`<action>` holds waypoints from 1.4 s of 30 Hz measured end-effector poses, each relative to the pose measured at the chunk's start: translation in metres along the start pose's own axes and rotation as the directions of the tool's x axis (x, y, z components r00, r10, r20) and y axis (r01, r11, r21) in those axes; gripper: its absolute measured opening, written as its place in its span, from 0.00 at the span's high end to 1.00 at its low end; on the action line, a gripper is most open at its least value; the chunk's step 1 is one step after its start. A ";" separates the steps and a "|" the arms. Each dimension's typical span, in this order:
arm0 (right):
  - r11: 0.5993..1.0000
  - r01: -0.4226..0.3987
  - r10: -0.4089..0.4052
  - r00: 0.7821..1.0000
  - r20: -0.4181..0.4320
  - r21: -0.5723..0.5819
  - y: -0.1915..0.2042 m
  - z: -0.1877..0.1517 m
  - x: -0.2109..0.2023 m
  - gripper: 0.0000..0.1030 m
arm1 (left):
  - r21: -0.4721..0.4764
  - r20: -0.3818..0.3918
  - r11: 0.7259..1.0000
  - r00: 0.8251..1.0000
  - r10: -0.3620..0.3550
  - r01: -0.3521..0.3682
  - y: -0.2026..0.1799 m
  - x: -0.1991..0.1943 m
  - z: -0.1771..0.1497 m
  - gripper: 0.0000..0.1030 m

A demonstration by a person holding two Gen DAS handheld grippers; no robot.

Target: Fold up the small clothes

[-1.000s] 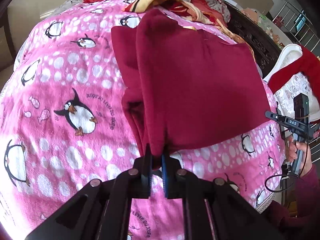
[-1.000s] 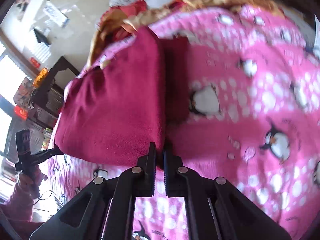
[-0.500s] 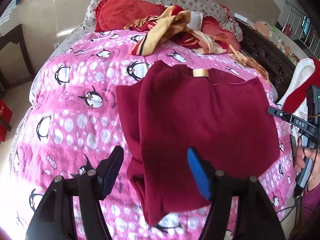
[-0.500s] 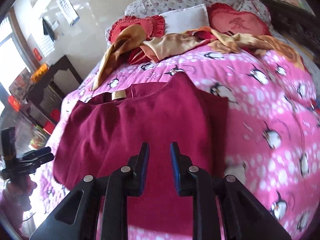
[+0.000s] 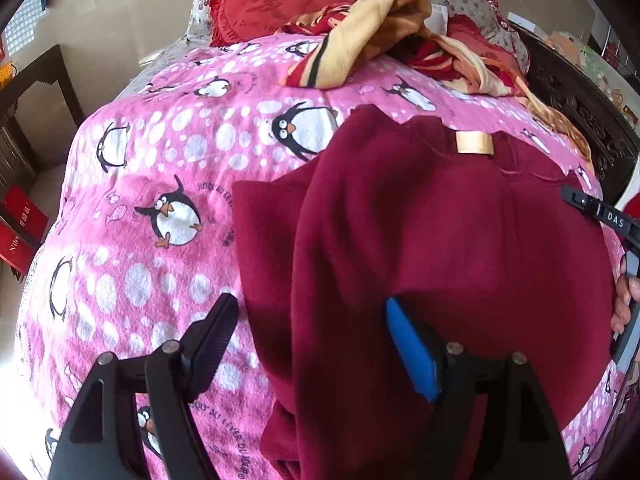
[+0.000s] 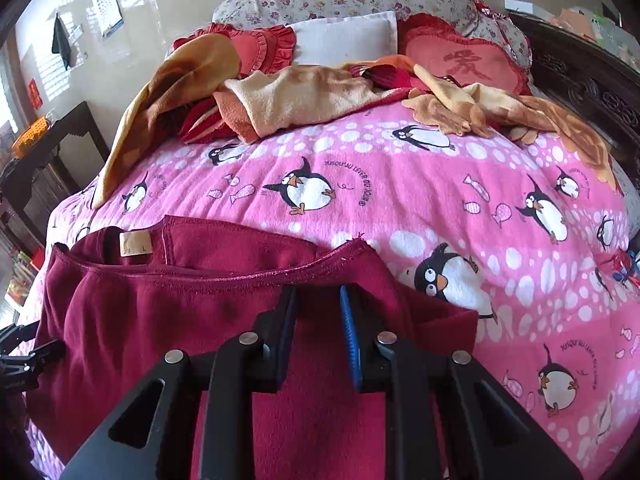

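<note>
A dark red fleece top (image 5: 420,240) lies on the pink penguin blanket (image 5: 160,160), one side folded over its body, its tan neck label (image 5: 474,143) facing up. My left gripper (image 5: 312,336) is wide open and empty, hovering over the top's lower left edge. The top also shows in the right wrist view (image 6: 192,312), with its label (image 6: 135,243) at the neckline. My right gripper (image 6: 318,312) is partly open and empty, just above the top's shoulder fold. It touches no cloth that I can see.
A heap of orange, cream and red clothes (image 6: 304,100) lies at the head of the bed before red cushions (image 6: 464,60) and a white pillow (image 6: 344,36). A dark carved bed frame (image 6: 592,92) runs along the right side. A dark cabinet (image 6: 48,148) stands left.
Both grippers were shut on the top's edge a second ago. They let go, opened and drew back above the cloth. The top now lies flat, folded over on the blanket.
</note>
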State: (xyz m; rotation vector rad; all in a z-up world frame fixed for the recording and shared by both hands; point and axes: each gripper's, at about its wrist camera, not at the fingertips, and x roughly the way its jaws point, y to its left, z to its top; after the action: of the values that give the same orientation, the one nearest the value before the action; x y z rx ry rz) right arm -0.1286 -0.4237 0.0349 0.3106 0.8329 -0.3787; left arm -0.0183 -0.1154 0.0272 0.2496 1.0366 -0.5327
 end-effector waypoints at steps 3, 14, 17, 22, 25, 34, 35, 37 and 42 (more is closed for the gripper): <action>0.999 -0.015 0.015 1.000 -0.005 0.030 -0.002 0.001 -0.011 0.86 | -0.001 -0.002 1.000 1.000 -0.001 0.001 0.000 -0.001 0.001 0.22; 0.965 -0.249 0.246 0.968 -0.045 -0.087 0.090 -0.010 -0.041 0.80 | -0.017 -0.027 1.000 0.999 -0.019 0.018 0.012 -0.036 -0.016 0.22; 0.942 -0.305 0.297 0.952 -0.075 -0.144 0.130 -0.009 -0.030 0.80 | -0.054 -0.047 0.998 0.998 -0.043 0.041 0.021 -0.047 -0.027 0.22; 0.906 -0.366 0.349 0.930 -0.117 -0.212 0.190 -0.004 -0.008 0.80 | -0.120 -0.076 0.991 0.995 -0.071 0.062 0.036 -0.050 -0.049 0.22; 0.895 -0.378 0.353 0.925 -0.144 -0.237 0.219 0.002 0.009 0.80 | -0.189 -0.076 0.977 0.991 -0.111 0.095 0.046 -0.047 -0.058 0.21; 0.919 -0.326 0.274 0.932 -0.235 -0.221 0.253 0.005 0.060 0.80 | -0.268 -0.061 0.954 0.985 -0.160 0.138 0.057 -0.044 -0.070 0.17; 0.920 -0.326 0.275 0.932 -0.235 -0.216 0.253 0.007 0.057 0.80 | -0.268 -0.061 0.953 0.985 -0.162 0.140 0.057 -0.044 -0.071 0.17; 0.919 -0.337 0.291 0.930 -0.224 -0.205 0.253 0.011 0.045 0.79 | -0.268 -0.057 0.953 0.985 -0.164 0.143 0.058 -0.044 -0.074 0.16; 0.887 -0.371 0.307 0.918 -0.250 -0.276 0.278 0.003 0.026 0.69 | -0.279 -0.045 0.948 0.984 -0.173 0.154 0.057 -0.044 -0.078 0.15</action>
State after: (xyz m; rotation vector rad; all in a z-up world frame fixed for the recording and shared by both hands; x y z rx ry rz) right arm 0.0122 -0.1829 0.0505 0.1887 1.0002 0.1228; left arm -0.0637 -0.0193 0.0238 -0.0661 1.1912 -0.5251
